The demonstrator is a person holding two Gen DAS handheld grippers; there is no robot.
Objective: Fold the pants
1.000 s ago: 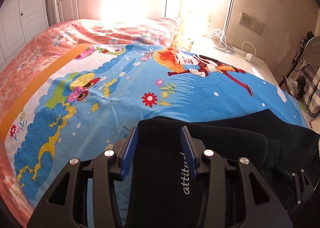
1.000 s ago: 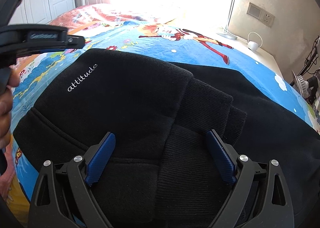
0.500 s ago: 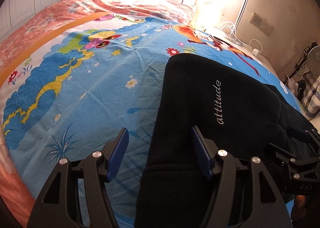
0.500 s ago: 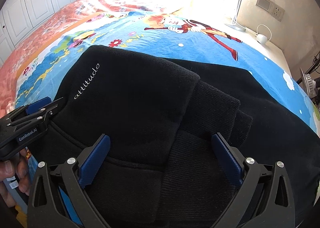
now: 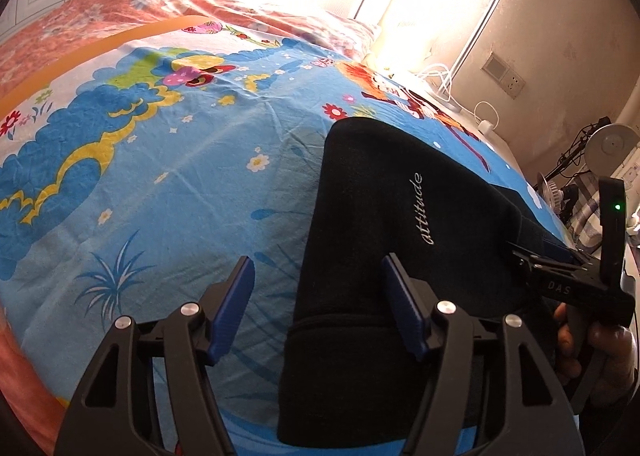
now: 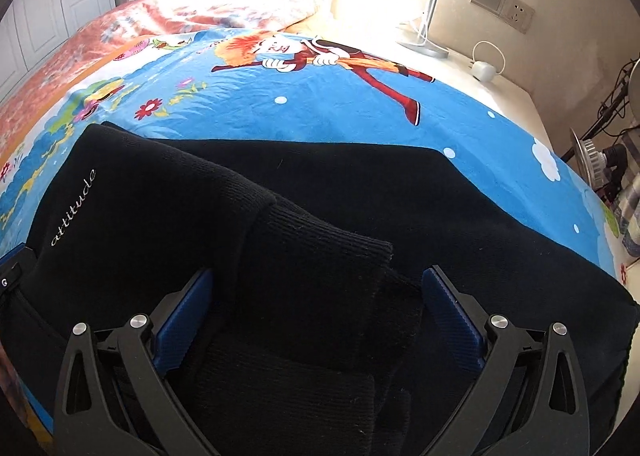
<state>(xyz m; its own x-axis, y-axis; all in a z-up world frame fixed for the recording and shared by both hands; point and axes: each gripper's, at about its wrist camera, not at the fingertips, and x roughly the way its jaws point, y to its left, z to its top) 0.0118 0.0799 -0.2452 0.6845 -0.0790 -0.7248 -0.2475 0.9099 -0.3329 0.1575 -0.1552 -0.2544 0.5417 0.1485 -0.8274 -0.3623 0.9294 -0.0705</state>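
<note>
On cartoon-print blue bedsheet [image 5: 168, 192] lay black knit pants [image 6: 320, 192], part-folded, cuffs doubled over body. Left gripper [image 5: 316, 304] released, jaws just widened, straddling fold edge at 6 o'clock. Right gripper [image 6: 316, 312] spread wide over ribbed cuffs, gripping nothing. Judged: between folds; next needs fresh pinch.

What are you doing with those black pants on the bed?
A person is folding the pants on the cartoon sheet, with a gripper in each hand. The pants already lie partly folded over themselves. The left gripper has just opened over their edge, and the right gripper is wide open above the ribbed cuffs. Neither is pinching anything.
</note>
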